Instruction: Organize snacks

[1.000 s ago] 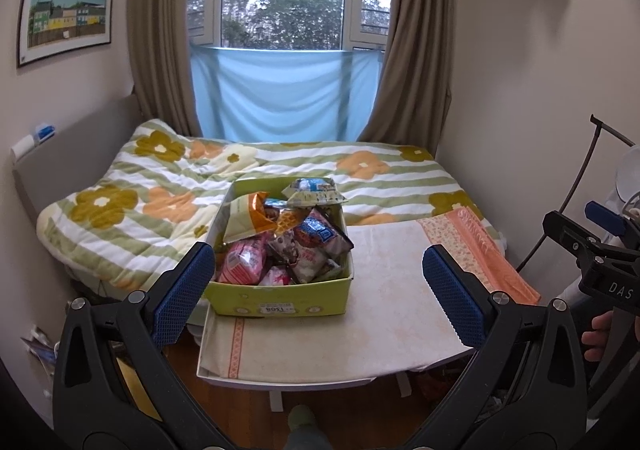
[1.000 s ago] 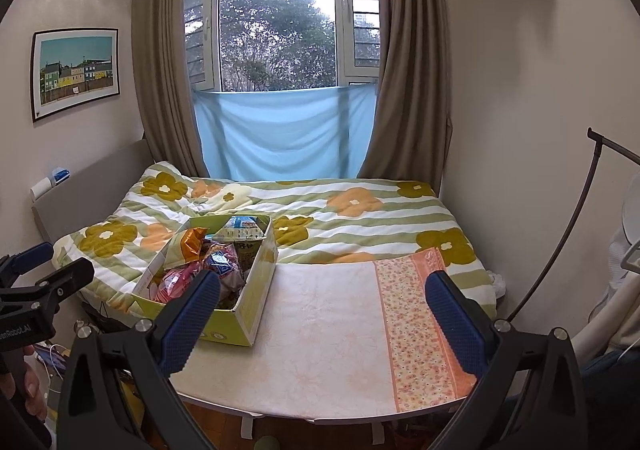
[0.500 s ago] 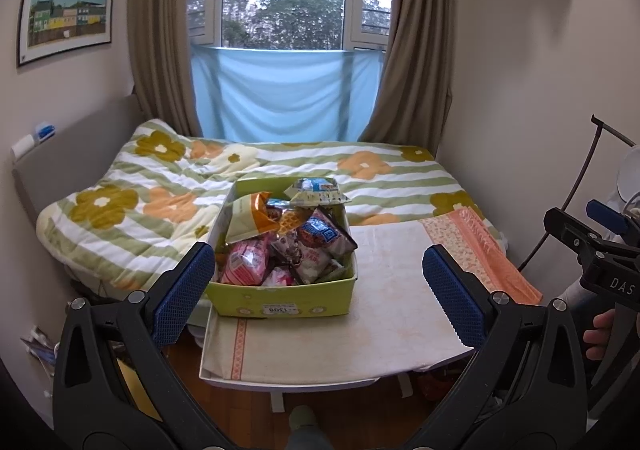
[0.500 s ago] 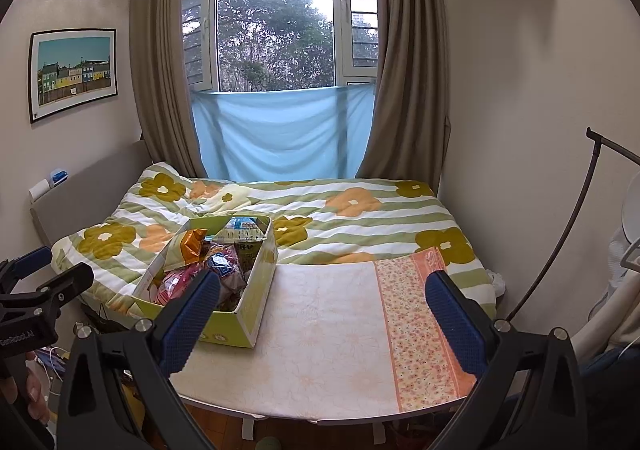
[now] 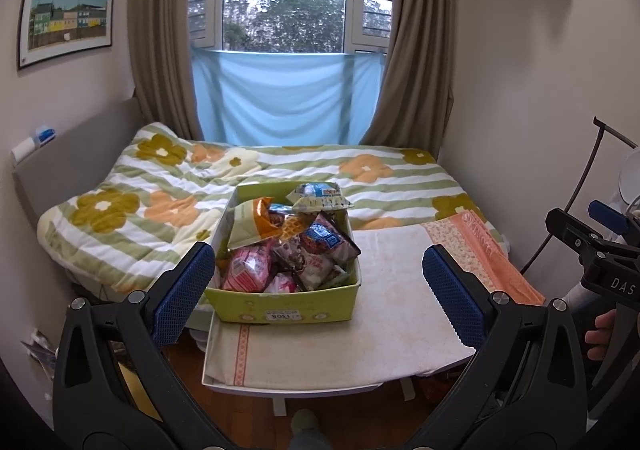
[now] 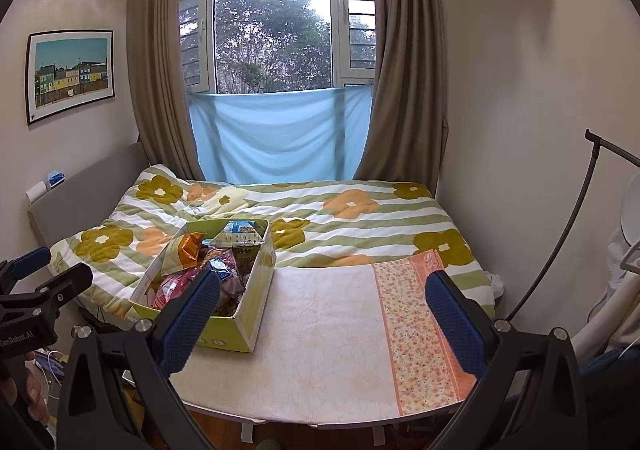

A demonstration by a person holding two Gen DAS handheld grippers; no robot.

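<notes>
Snacks (image 5: 288, 246) fill a green cardboard box (image 5: 280, 310) at the left end of the cloth-covered table (image 5: 380, 338), its long axis running from the near table edge toward the bed (image 5: 168, 190). The packets lie jumbled, pointing no single way. Right of the box the tabletop is bare to its patterned orange end. The left gripper (image 5: 318, 282) and right gripper (image 6: 322, 308) hang before the table, fingers spread wide, grasping nothing.
</notes>
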